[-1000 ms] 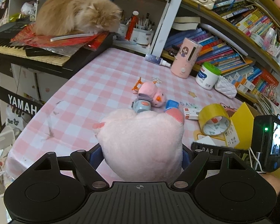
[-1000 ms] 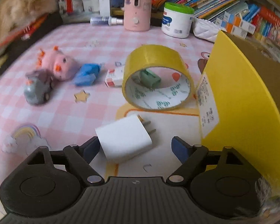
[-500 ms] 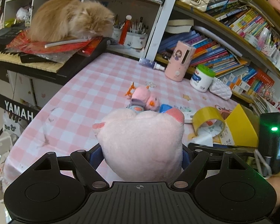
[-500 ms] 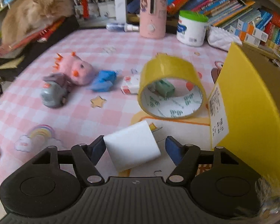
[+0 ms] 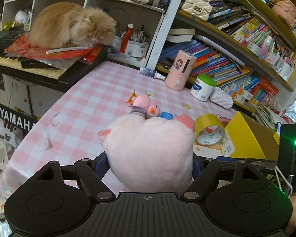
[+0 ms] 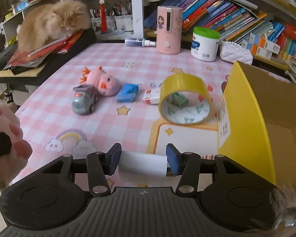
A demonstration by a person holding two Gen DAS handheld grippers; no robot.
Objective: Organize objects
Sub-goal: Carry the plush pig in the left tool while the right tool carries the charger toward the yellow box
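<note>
Up close, the left gripper (image 5: 150,163) has its jaws clamped on a pink plush toy (image 5: 151,154), which bulges well past both blue pads and hangs above the worktop (image 5: 84,106) with its pink check cloth. Right gripper (image 6: 143,159): jaws closing, a white charger block (image 6: 142,166) set between them, both pads touching its sides as far as can be seen (the block looks clear of the cloth). Just right of that gripper stands a yellow cardboard box (image 6: 246,118), open at the top. Lying loose on the cloth: a roll of yellow tape (image 6: 185,100) on its edge near the box, a small white and red packet (image 6: 151,97) touching the roll's left side, a blue toy car (image 6: 127,92), a grey toy car (image 6: 83,101) and a small pink plush animal (image 6: 102,82) leaning against it. A ginger cat (image 5: 71,24) sits on the keyboard (image 5: 19,61) left of the worktop.
</note>
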